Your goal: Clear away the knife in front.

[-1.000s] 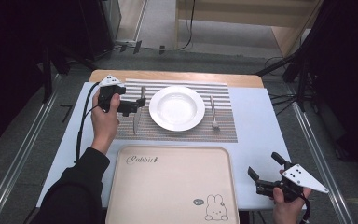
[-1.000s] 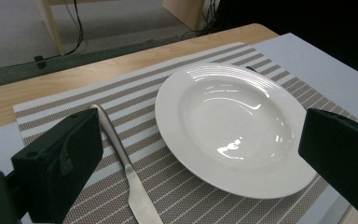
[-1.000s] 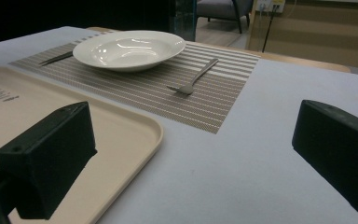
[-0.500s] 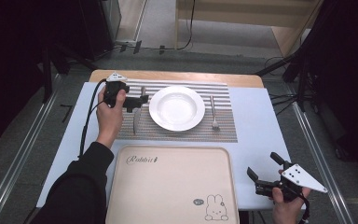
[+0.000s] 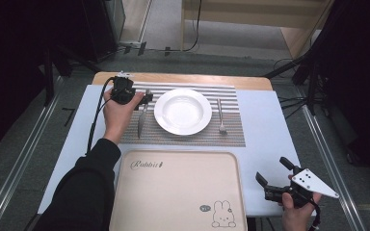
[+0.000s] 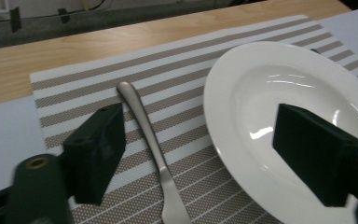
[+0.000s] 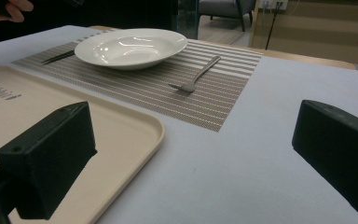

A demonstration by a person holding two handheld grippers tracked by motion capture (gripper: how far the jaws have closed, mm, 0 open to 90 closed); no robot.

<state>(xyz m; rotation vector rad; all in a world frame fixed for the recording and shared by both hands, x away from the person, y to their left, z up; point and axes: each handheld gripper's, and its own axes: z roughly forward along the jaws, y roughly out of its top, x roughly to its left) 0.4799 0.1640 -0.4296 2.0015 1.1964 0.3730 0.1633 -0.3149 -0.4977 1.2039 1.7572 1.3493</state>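
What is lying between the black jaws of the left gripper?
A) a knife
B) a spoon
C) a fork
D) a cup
A: in the left gripper view the knife lies on the striped mat between the open jaws of the left gripper, beside the plate; the fork lies on the plate's other side.

Your knife [image 6: 153,154] is brushed metal with a soft satin sheen, and so is the fork [image 7: 195,75]. The plate [image 6: 279,116] looks like glazed white ceramic, glossy enough to throw highlights. Under them the mat [image 6: 79,86] is a coarse woven weave, matt, in striped beige and white. The tray [image 5: 173,192] is smooth matt plastic. The table [image 6: 37,51] edge shows pale wood grain. Your jaws are matt black plastic.
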